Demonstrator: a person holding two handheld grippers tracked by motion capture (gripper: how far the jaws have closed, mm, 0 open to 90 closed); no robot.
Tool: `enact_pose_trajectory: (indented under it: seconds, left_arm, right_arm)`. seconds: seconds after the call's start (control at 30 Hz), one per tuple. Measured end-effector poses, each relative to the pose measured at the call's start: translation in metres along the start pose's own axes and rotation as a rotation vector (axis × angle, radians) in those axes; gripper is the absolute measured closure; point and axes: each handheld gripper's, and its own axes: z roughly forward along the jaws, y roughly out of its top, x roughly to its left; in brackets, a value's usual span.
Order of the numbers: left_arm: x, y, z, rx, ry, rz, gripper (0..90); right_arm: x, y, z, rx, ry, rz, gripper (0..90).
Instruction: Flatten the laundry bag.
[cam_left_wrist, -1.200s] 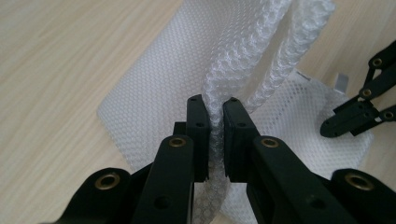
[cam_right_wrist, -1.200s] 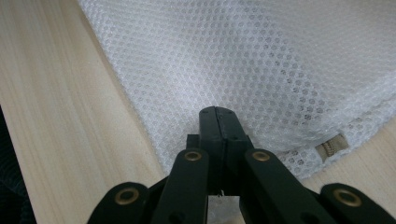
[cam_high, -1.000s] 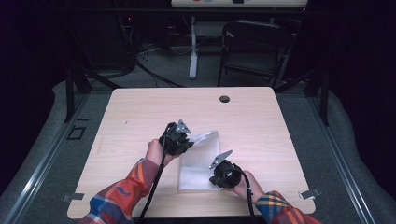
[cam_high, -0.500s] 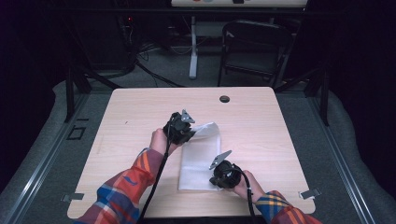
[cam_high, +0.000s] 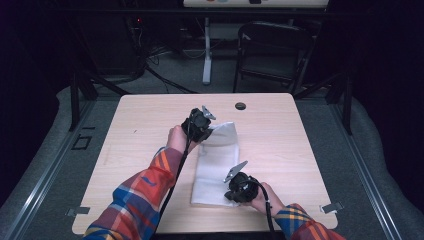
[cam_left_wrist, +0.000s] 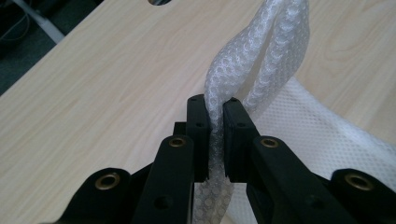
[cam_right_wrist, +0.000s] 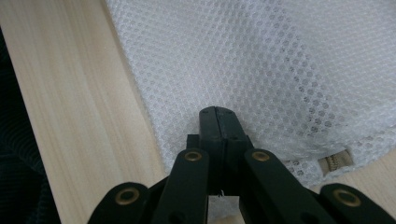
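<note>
**Mesh bag pinched at both ends**

Mesh bag, white, lies lengthwise on the pale wooden tabletop in the high view, running from the near edge toward the middle. The left tool grips its far end, which is lifted and bunched; the right tool clamps the near end, low against the wood. Both forearms wear plaid sleeves. A small dark hole sits in the tabletop beyond the bag, well apart from it.

In the left gripper view, the left tool is closed on a gathered fold of the mesh bag, which rises above the wood; the rest spreads flat at the right.

In the right gripper view, the right tool is pressed fully together on the bag's edge. A tan zipper end shows just beside the jaws at the right.
</note>
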Motion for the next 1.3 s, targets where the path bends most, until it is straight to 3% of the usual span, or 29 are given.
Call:
enact_pose_trajectory:
  seconds: [0.2,0.27,0.47,0.53,0.63,0.67,0.73,0.83,0.97,1.03,1.07,1.13,1.3]
  left_arm:
    - [0.011,0.01,0.012,0.018,0.029,-0.014,82.5]
    - [0.016,0.012,0.015,0.005,0.029,-0.043,81.8]
    - [0.028,0.018,0.024,-0.027,0.058,-0.079,79.0]
    - [0.032,0.022,0.024,-0.048,0.072,-0.095,73.1]
    - [0.037,0.029,0.022,-0.081,0.096,-0.118,50.5]
    - [0.038,0.031,0.02,-0.077,0.116,-0.12,50.5]
    - [0.037,0.034,0.017,-0.084,0.126,-0.113,37.9]
    - [0.034,0.034,0.013,-0.072,0.101,-0.106,27.6]
    - [0.027,0.023,0.01,-0.037,0.064,-0.088,21.2]
    - [0.023,0.016,0.009,-0.026,0.045,-0.082,18.2]
    - [0.022,0.013,0.008,-0.023,0.036,-0.081,18.2]
    - [0.017,0.006,0.006,-0.02,0.018,-0.075,16.6]
    - [0.001,-0.012,-0.002,-0.013,-0.025,-0.046,15.2]
  right_arm:
    - [0.0,0.0,0.0,0.004,0.027,-0.006,90.0]
    - [0.0,-0.001,0.0,0.003,0.032,-0.009,90.0]
    - [0.001,0.0,-0.001,0.012,0.026,-0.005,90.0]
    - [0.0,0.0,-0.001,0.017,0.026,-0.007,90.0]
    - [0.0,0.0,-0.001,0.014,0.028,-0.002,90.0]
    - [0.0,0.0,-0.001,0.014,0.028,-0.002,90.0]
    - [0.0,0.0,-0.001,0.014,0.028,0.002,90.0]
    - [0.0,0.0,-0.002,0.011,0.03,0.012,90.0]
    - [0.0,0.001,-0.009,-0.033,0.001,0.024,77.1]
    - [-0.002,0.002,-0.017,-0.053,-0.022,0.039,62.2]
    - [-0.002,0.002,-0.017,-0.053,-0.022,0.039,62.2]
    - [-0.003,0.002,-0.021,-0.062,-0.044,0.051,48.0]
    - [-0.006,-0.001,-0.029,-0.056,-0.088,0.078,27.0]
